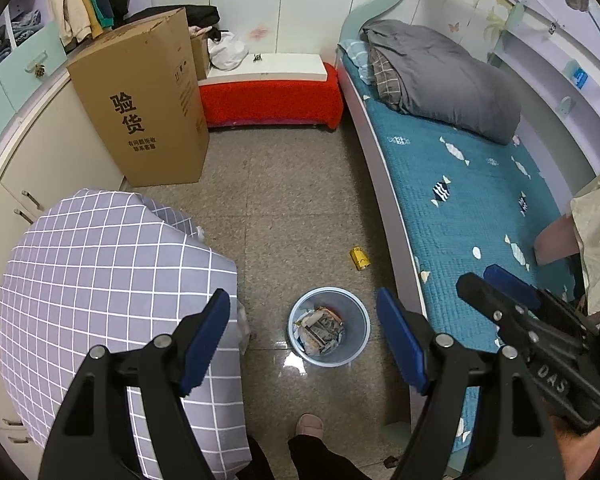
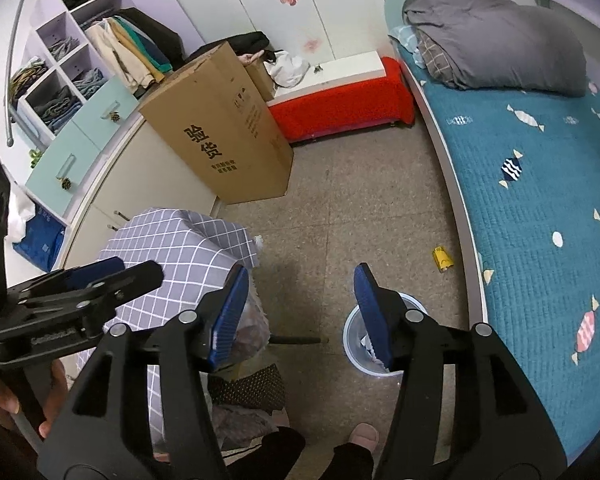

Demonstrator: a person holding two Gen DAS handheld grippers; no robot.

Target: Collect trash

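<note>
**Both tools empty above the bin**

The left tool (image 1: 300,332) hangs over the floor with its jaws wide and nothing between them. Left of it sits a checked cover (image 1: 112,288); straight below, between its fingers, stands the bin (image 1: 329,326) — paper scraps inside. Ahead of the bin, a yellow scrap (image 1: 359,258) lies on the floor (image 1: 292,200), just beside the bed (image 1: 480,208). The right tool (image 2: 302,314) is partly spread, gripping nothing — its right finger overlaps the bin in view, and the yellow scrap lies ahead and to its right.
</note>
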